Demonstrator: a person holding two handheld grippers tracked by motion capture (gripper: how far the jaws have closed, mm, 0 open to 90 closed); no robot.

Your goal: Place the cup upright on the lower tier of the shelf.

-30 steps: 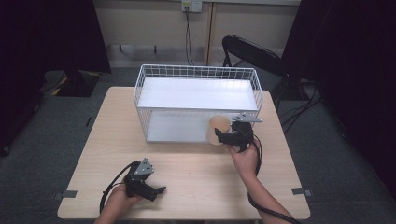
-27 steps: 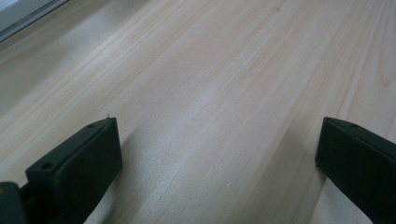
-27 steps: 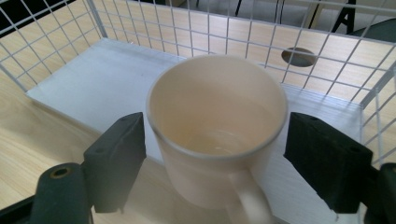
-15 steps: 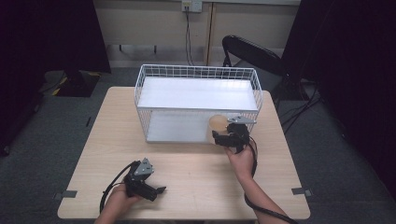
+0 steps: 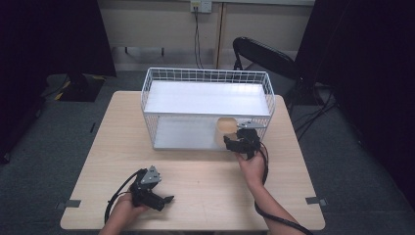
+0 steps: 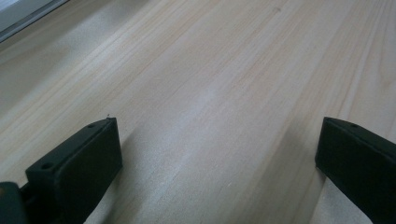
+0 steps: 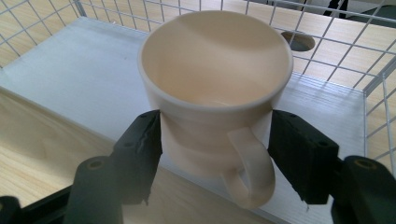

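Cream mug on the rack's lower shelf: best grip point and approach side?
Grip the mug across its lower body, jaws either side, coming from the rack's open front. It stands upright with the handle facing the right gripper, so the flanks are free. The jaws have just been closing around them.

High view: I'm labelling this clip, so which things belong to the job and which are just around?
In the job:
- mug
- right gripper, jaws at the mug's sides, just been closing
- wire rack

Just around:
- left gripper, open on the table
- chair
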